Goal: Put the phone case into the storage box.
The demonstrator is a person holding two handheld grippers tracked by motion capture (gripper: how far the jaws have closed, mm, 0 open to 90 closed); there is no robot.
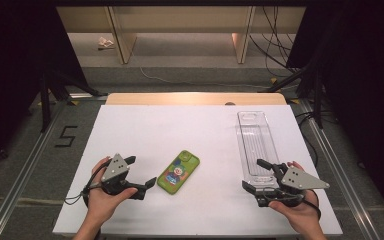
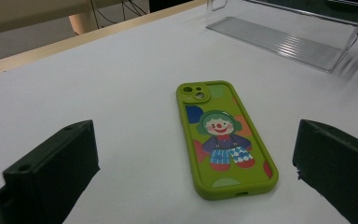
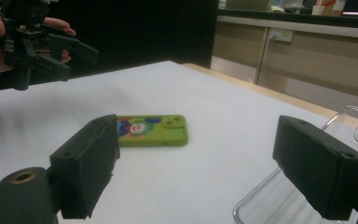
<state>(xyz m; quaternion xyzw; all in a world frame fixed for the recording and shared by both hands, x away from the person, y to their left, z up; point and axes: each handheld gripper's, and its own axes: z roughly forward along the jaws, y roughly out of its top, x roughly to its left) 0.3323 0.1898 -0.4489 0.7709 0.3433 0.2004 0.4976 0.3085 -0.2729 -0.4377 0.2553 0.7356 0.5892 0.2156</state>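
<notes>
On the white table (image 1: pixel 130 130) a green phone (image 1: pixel 178 172) lies face down, between the two grippers and touching neither. Left gripper (image 1: pixel 142 181) sits just left of it, jaws wide apart and empty. Right gripper (image 1: pixel 252 175) rests at the near end of a clear tray (image 1: pixel 254 135), jaws likewise spread and empty.

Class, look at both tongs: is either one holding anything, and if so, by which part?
Nothing is held. The left tongs and right tongs are open and empty, on either side of the green phone, which lies untouched on the table.

Clear plastic tray (image 1: pixel 256 142) on white table (image 1: pixel 130 135), far right.
</notes>
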